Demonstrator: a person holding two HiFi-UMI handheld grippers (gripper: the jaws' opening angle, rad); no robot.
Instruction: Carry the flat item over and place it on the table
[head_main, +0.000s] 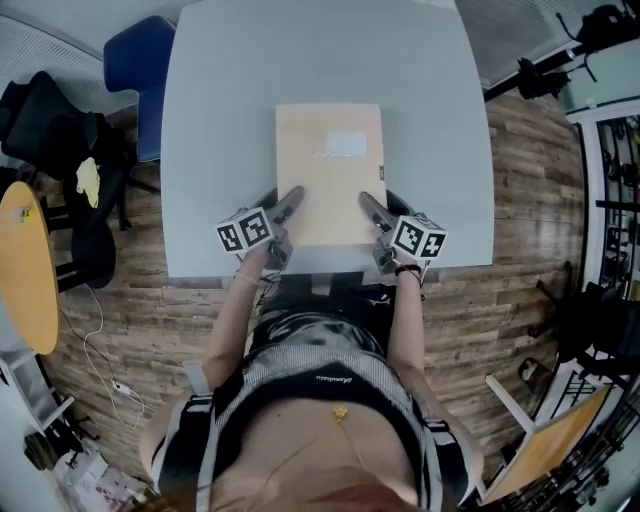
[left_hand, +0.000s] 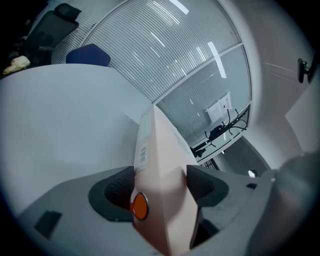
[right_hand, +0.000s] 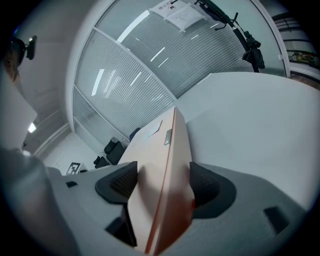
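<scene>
The flat item (head_main: 330, 175) is a thin beige box with a white label, lying level over the near half of the grey table (head_main: 200, 150). I cannot tell whether it rests on the tabletop. My left gripper (head_main: 285, 207) is shut on its near left edge, and my right gripper (head_main: 374, 212) is shut on its near right edge. In the left gripper view the box (left_hand: 160, 150) fills the gap between the pads of the left gripper (left_hand: 160, 186). In the right gripper view the box's edge (right_hand: 167, 155) runs away between the pads of the right gripper (right_hand: 157, 182).
A blue chair (head_main: 135, 70) stands at the table's far left corner, with a black office chair (head_main: 60, 130) and a round yellow table (head_main: 25, 270) further left. A tripod (head_main: 560, 60) and shelving (head_main: 610, 180) stand on the right. A cable (head_main: 100, 360) lies on the wooden floor.
</scene>
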